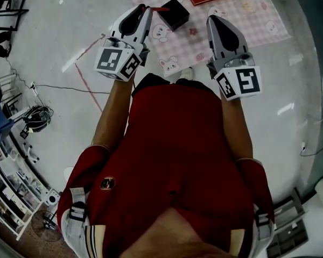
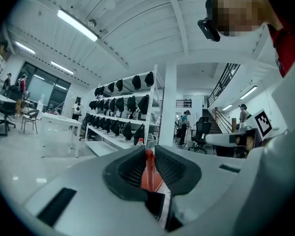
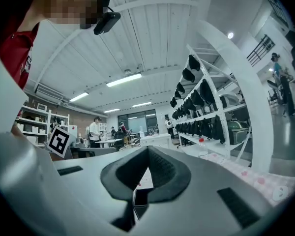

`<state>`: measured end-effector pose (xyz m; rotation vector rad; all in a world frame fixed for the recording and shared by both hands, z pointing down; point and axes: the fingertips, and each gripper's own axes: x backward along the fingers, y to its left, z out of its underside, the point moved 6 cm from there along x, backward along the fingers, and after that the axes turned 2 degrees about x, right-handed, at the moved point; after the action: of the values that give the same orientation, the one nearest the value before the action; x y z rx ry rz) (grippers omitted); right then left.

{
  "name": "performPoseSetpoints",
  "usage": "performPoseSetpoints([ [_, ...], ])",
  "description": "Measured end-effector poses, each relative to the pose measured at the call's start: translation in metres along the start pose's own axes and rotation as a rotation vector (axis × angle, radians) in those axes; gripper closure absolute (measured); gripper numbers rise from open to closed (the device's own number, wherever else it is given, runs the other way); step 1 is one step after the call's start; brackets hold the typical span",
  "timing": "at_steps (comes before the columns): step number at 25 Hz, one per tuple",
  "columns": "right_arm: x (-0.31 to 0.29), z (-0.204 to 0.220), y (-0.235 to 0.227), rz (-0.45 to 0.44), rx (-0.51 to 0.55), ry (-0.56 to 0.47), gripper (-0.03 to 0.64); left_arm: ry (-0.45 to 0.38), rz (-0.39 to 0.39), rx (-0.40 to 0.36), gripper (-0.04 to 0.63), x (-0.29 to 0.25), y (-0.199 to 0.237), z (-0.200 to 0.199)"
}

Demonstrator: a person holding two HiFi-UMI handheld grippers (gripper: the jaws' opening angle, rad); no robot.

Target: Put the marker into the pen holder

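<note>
Pink checked cloth [image 1: 247, 15] carries the black holder [image 1: 172, 14]. Left gripper [image 1: 146, 8] clamps the red marker [image 2: 149, 171] mid-barrel, near the holder. Right gripper [image 1: 216, 20] is closed and empty. We judge the marker light, stiff and slick.

— Where are the person's grippers?
— The left arm [image 1: 111, 112] and right arm [image 1: 238, 123] stretch forward. The left gripper [image 1: 144, 8], at eleven o'clock, has its jaws clamped on a red marker [image 2: 149, 170]. The right gripper [image 1: 212, 19], at one o'clock, has its jaws closed together.

Bright ceiling lights [image 2: 76, 24] overhead (edges fisheye-bent, dark).
</note>
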<state>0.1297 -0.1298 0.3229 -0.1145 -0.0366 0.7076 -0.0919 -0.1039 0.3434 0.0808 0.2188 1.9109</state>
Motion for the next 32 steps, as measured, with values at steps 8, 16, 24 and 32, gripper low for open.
performPoseSetpoints([
  [8,-0.005,-0.001,-0.01,-0.01,-0.009,0.005,0.618,0.041,-0.014,-0.007,0.531,-0.015,-0.001,0.016],
  [16,-0.011,-0.004,-0.011,0.047,-0.002,0.025,0.618,0.093,0.014,-0.005,0.531,-0.028,0.014,0.032],
  [24,-0.016,0.004,-0.006,0.097,0.002,0.066,0.618,0.148,0.061,-0.004,0.531,-0.044,0.025,0.056],
  [32,-0.014,0.013,-0.001,0.146,0.011,0.113,0.618,0.178,0.088,-0.006,0.531,-0.056,0.033,0.075],
])
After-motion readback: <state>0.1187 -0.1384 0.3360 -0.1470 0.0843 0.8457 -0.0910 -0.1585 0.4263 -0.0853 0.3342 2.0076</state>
